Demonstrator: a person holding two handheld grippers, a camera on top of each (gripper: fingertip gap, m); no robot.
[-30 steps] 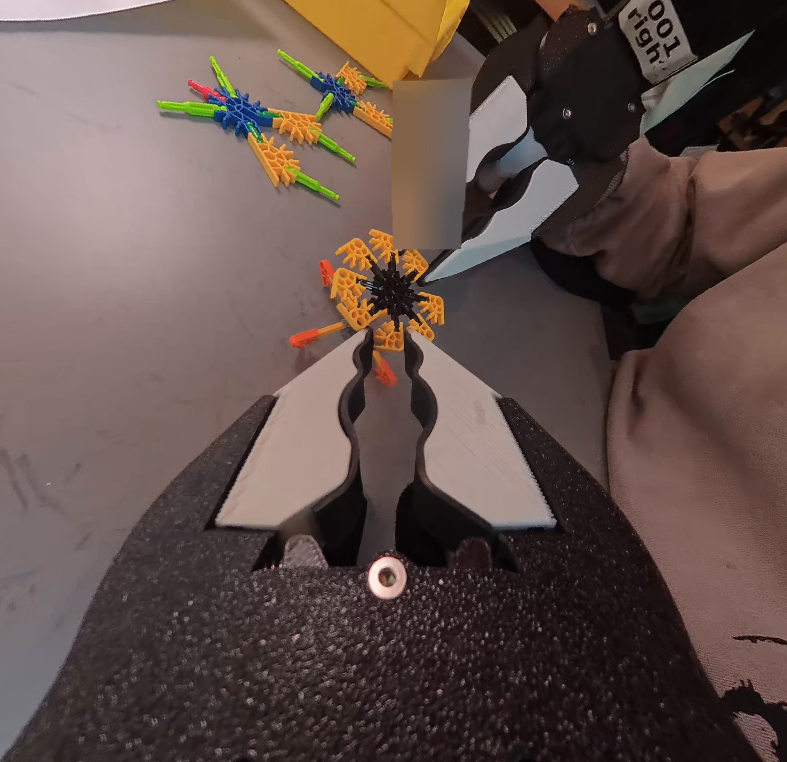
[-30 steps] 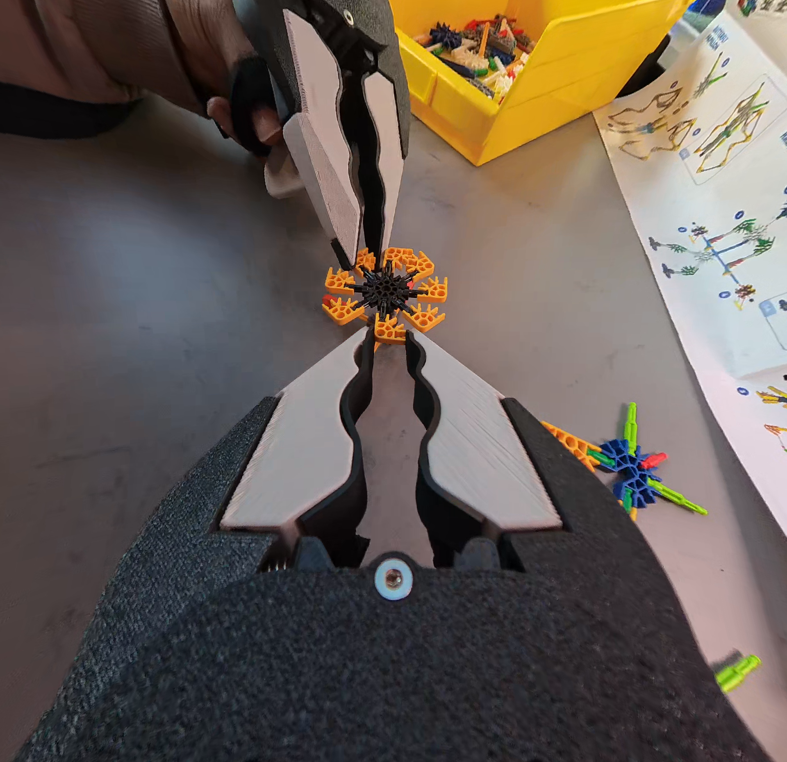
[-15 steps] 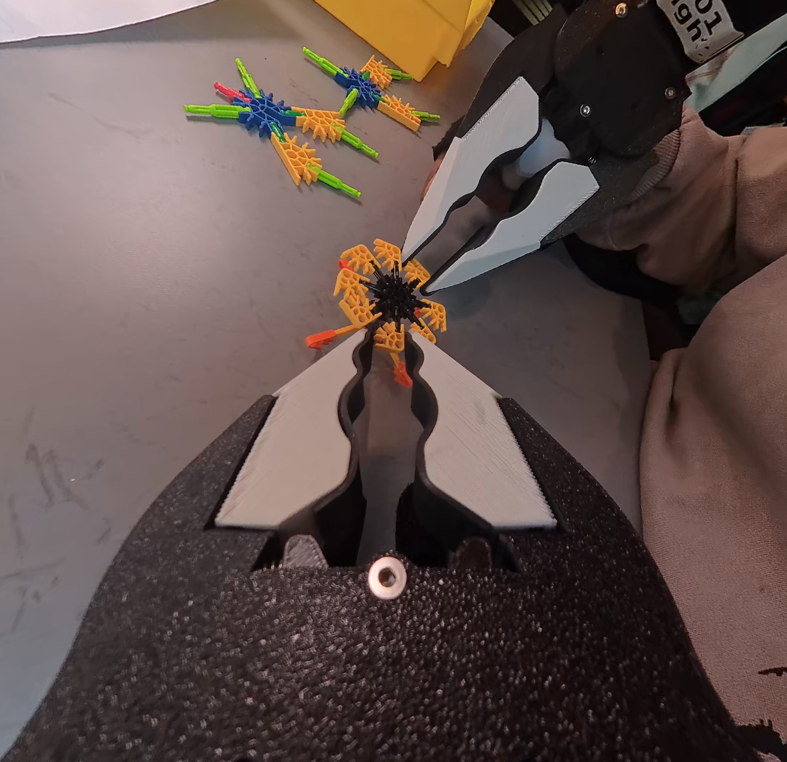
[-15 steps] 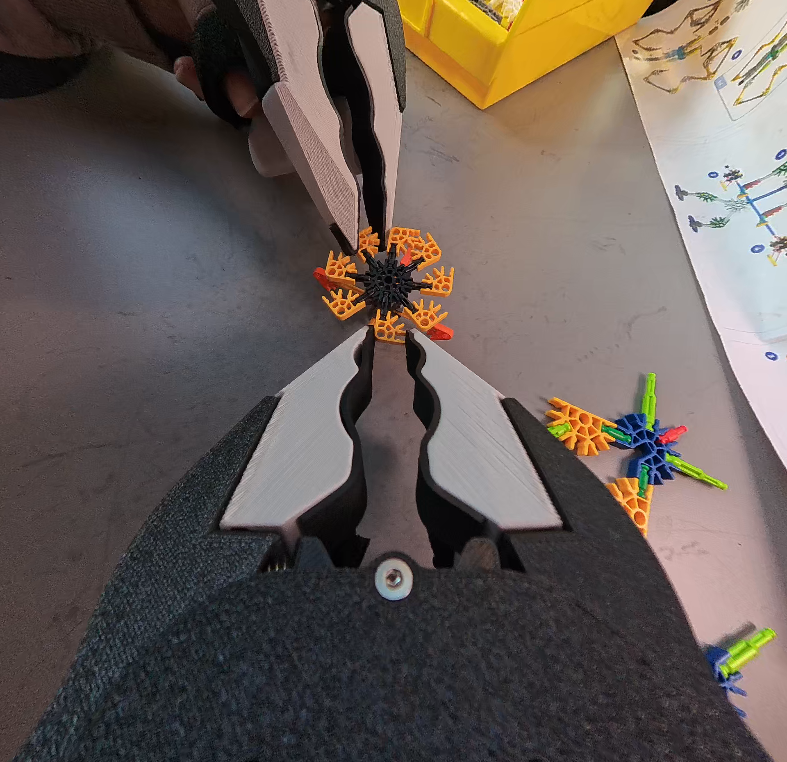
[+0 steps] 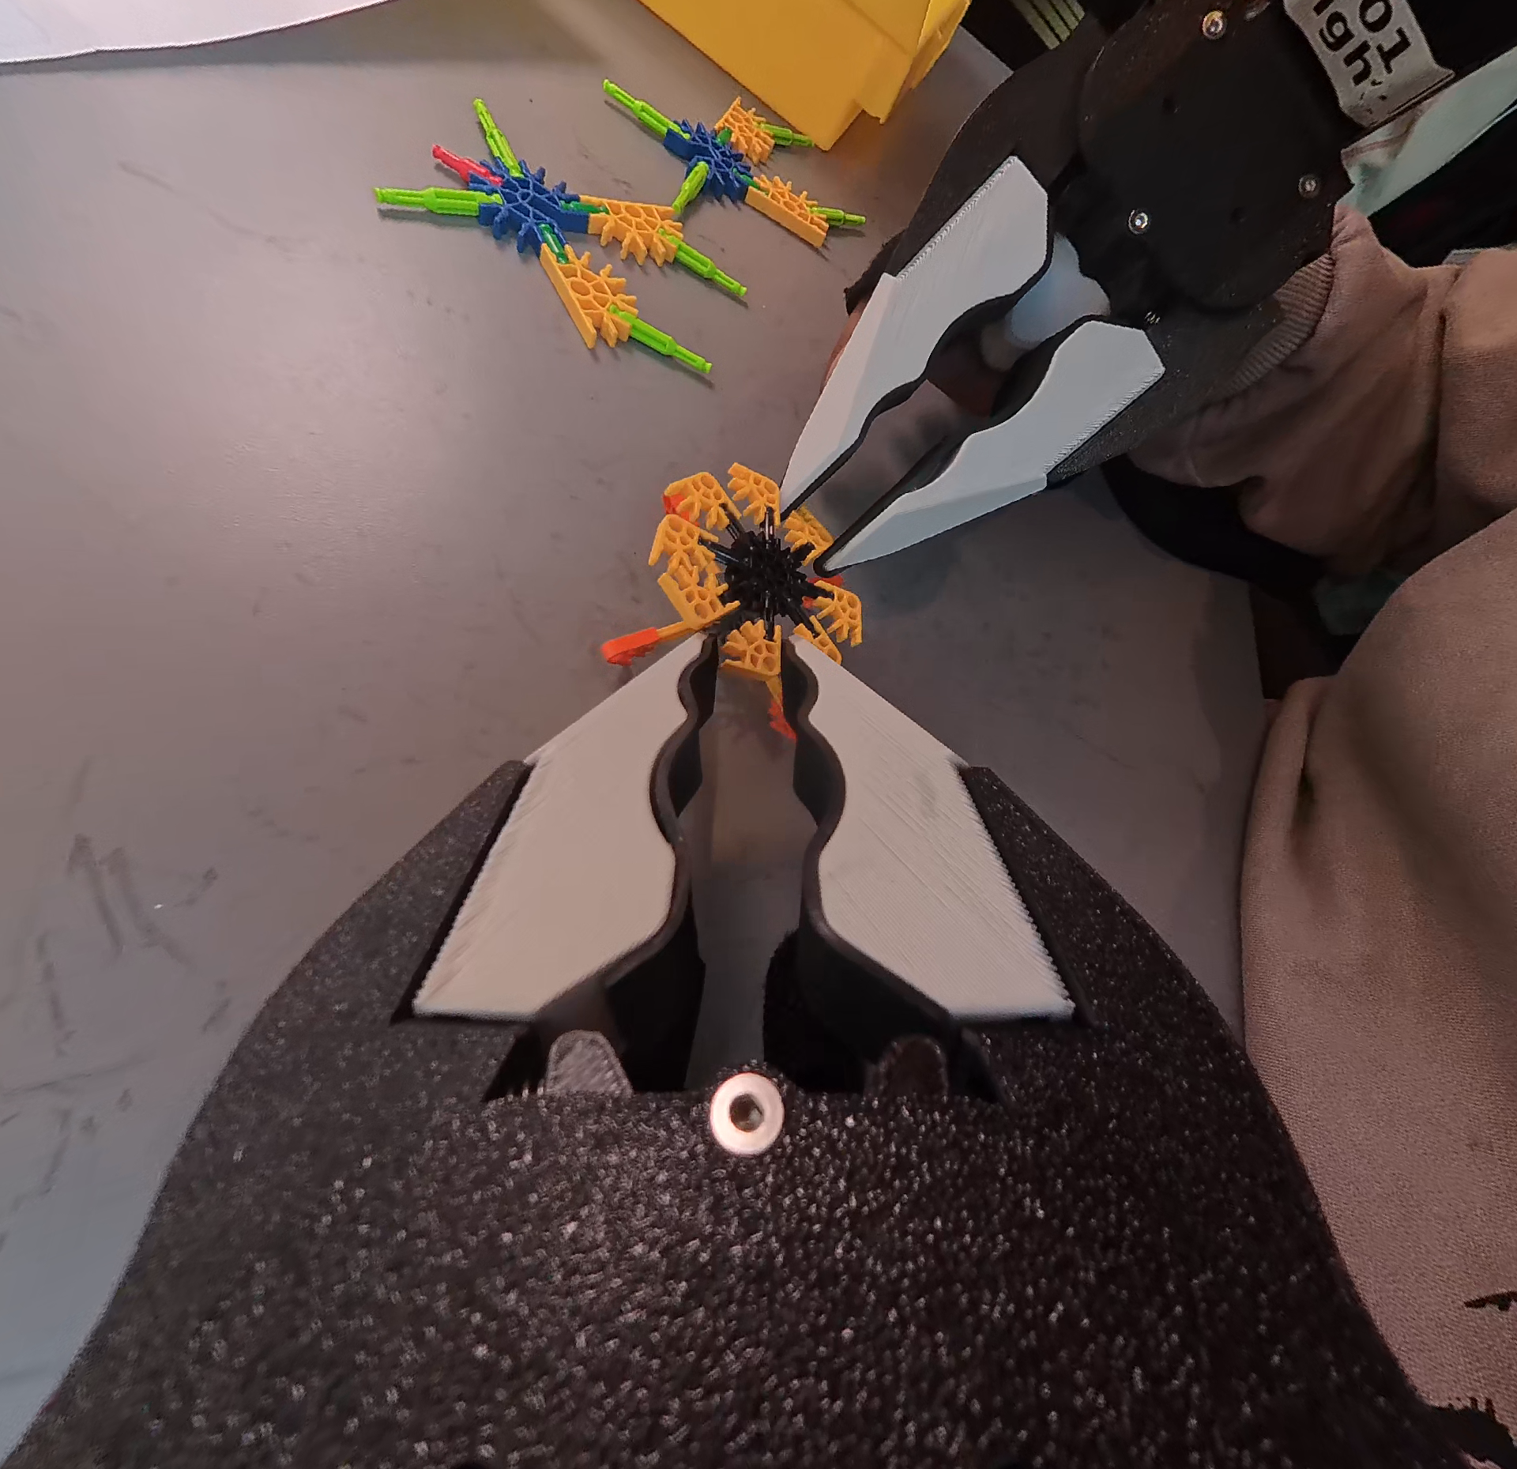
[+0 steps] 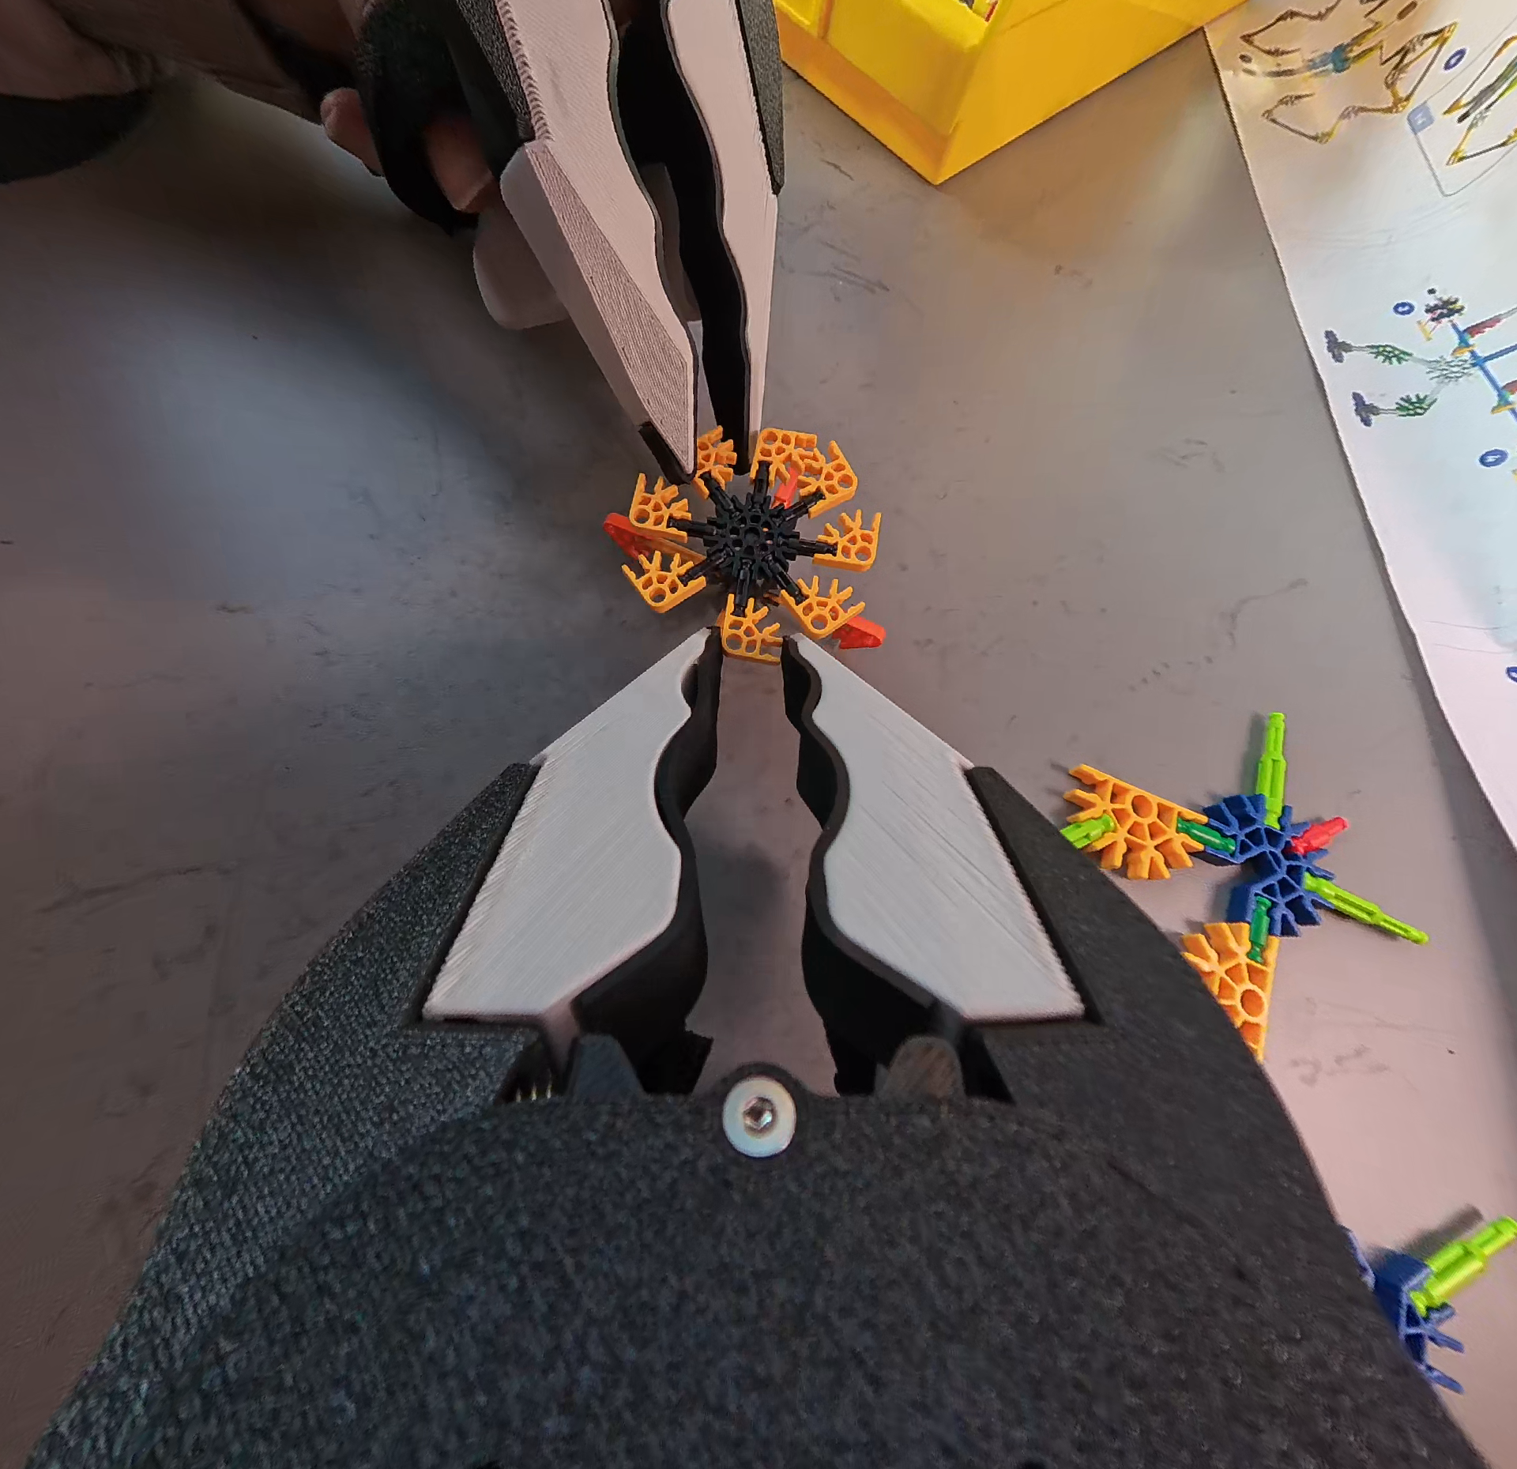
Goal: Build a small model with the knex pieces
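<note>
Left wrist view: the left gripper [image 5: 749, 650] pinches one orange fan piece of the round toy wheel with black hub and orange plastic fans [image 5: 755, 576], fingers nearly closed. Opposite, the right gripper [image 6: 749, 650] nips another fan likewise. The wheel sits about flat over the grey bench [image 6: 246, 526], bare to its left; a yellow plastic bin [image 6: 969, 58] stands beyond.

The yellow bin [image 6: 969, 75] runs off the top edge, its contents barely showing. The printed sheet [image 6: 1395, 362] is cut by the right edge. A blue-and-green piece [image 6: 1420, 1298] at the lower right is blurred and half out of view. The orange wedge [image 6: 1231, 986] slips behind the right gripper's [image 6: 749, 650] body.
</note>
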